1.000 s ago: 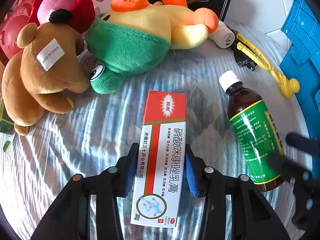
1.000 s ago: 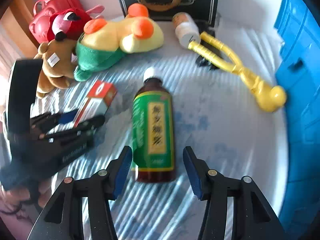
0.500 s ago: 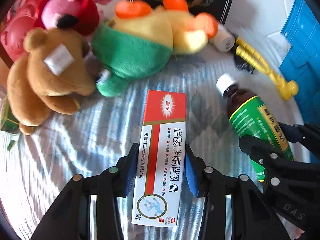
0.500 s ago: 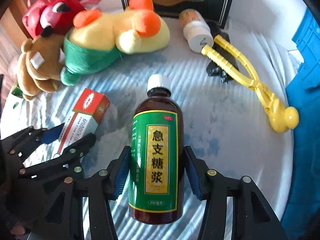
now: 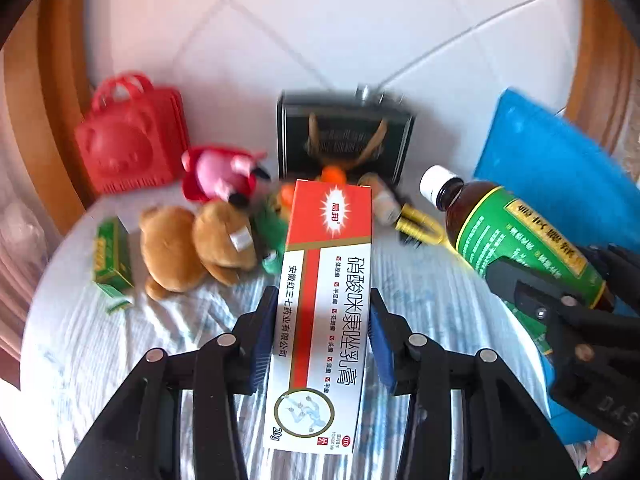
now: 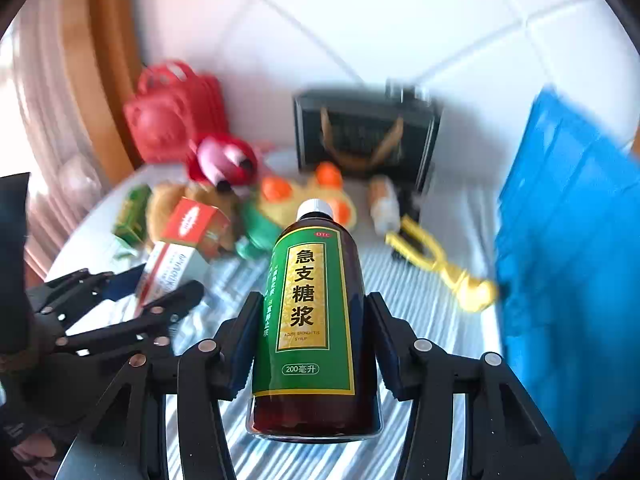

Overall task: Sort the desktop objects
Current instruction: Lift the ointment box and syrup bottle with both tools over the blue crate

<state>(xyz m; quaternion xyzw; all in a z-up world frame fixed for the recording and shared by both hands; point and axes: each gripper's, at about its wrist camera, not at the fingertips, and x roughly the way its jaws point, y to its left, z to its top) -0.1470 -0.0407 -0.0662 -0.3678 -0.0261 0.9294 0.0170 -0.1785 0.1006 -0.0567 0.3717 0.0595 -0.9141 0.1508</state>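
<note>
The left gripper (image 5: 324,336) is clamped on the ointment box (image 5: 326,300), red end pointing forward along the fingers. The right gripper (image 6: 312,344) is clamped on the syrup bottle (image 6: 312,320), white cap pointing forward, away from the camera.

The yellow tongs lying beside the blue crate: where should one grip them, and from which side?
Grip the yellow tongs across the two slim arms near the middle, coming from above. They lie flat on the striped cloth, and the blue crate crowds the rounded end, so the top is the free approach.
</note>
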